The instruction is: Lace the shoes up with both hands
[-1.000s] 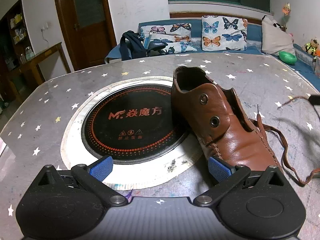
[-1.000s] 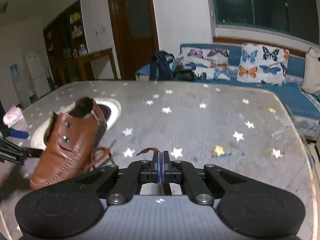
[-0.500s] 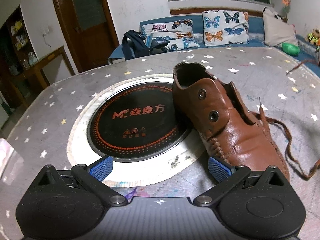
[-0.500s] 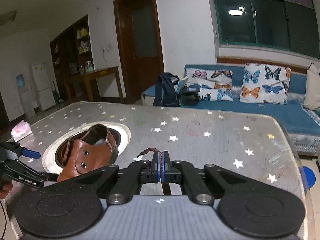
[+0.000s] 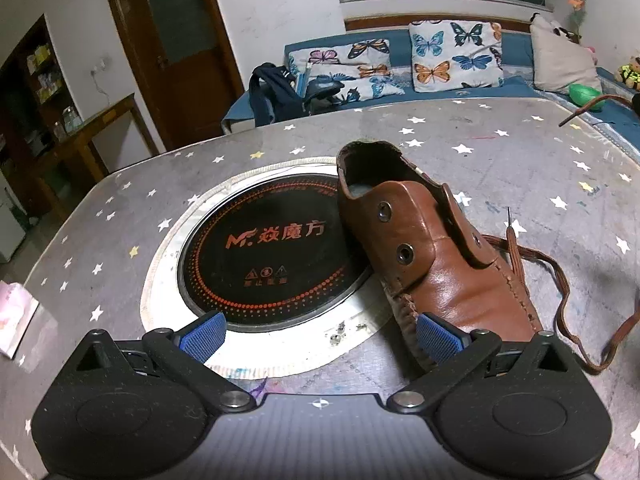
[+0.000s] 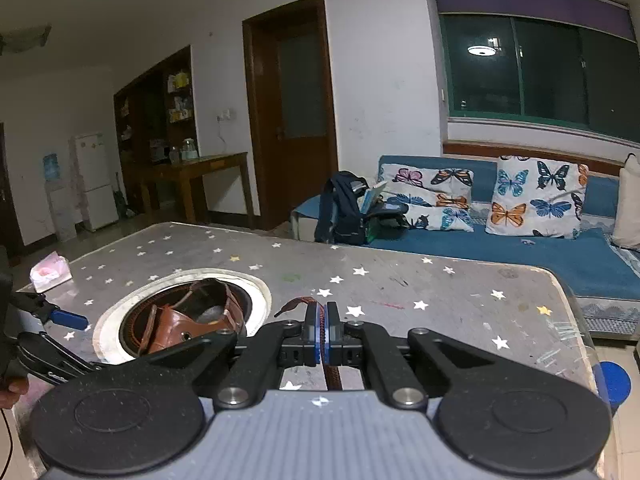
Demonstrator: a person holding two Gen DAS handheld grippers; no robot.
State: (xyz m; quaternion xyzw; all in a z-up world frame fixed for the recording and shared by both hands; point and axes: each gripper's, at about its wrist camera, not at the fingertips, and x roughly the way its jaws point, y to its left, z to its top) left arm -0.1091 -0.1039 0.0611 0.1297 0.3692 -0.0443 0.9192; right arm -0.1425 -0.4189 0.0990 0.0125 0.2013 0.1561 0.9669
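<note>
Left wrist view: at the lower left of the frame the left gripper [image 5: 320, 338] stands wide open and holds nothing, its blue pads far apart just above the table [image 5: 520, 160]. In the middle lies the round black hotplate [image 5: 256, 248]. Right of it the brown shoe [image 5: 432, 256] rests partly on the hotplate's rim, toe toward the camera, its eyelets empty. At the right the lace [image 5: 560, 280] runs loose over the table and up out of the frame. In the right wrist view the right gripper [image 6: 321, 334] is closed on the lace, probably to keep its end high and free for threading, while the open gripper waits near the shoe to steady it.
</note>
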